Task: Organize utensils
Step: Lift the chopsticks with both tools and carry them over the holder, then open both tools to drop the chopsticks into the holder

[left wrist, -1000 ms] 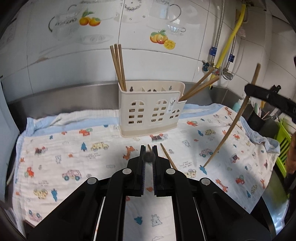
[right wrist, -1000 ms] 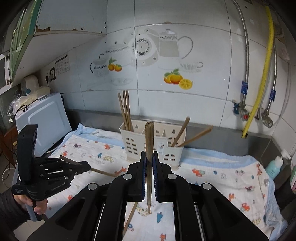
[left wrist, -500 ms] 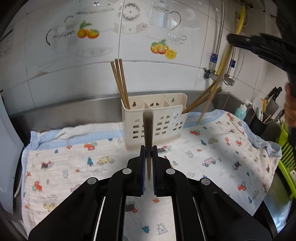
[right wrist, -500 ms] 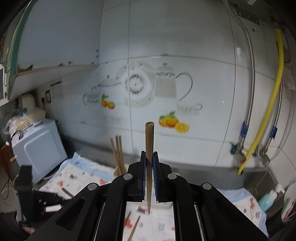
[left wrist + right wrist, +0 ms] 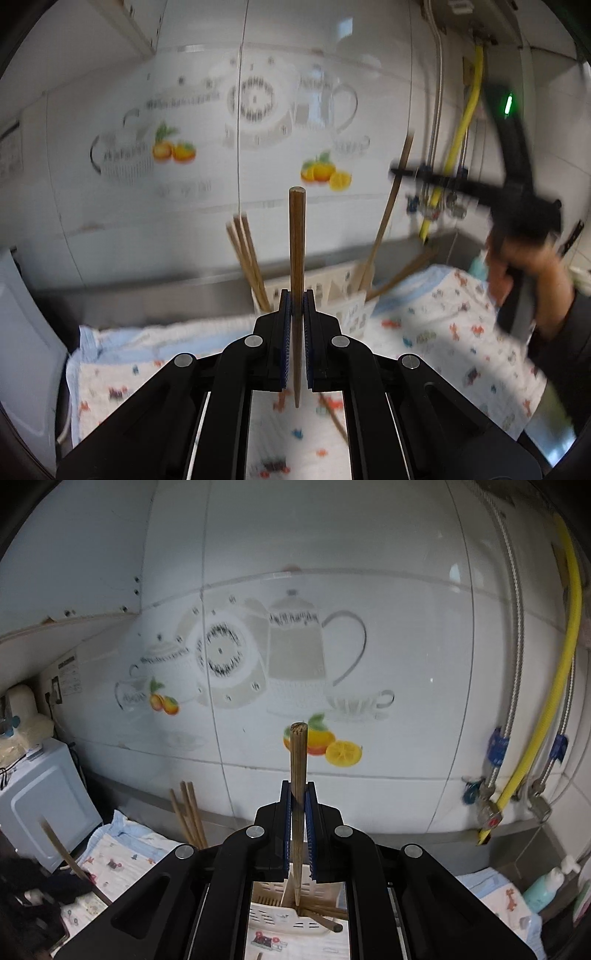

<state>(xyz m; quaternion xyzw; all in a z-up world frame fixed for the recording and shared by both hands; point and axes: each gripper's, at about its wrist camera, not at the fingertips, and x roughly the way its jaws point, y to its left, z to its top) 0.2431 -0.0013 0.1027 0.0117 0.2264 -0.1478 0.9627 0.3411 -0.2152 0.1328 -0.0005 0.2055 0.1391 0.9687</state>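
My left gripper [image 5: 294, 306] and right gripper [image 5: 297, 797] each pinch a chopstick [image 5: 296, 258] mid-shaft; light, stiff, slippery; rack [image 5: 273, 915] at 6 o'clock.

No legible text anywhere.

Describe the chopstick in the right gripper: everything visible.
The chopstick is a slim brown wooden stick with visible grain, blunt at the top and tapering to a point below. The right gripper is shut on it near mid-length, blue pads on both sides. It stands roughly upright. Its tip hangs just over the cream plastic utensil holder, above chopsticks leaning inside; whether it touches anything there is unclear.
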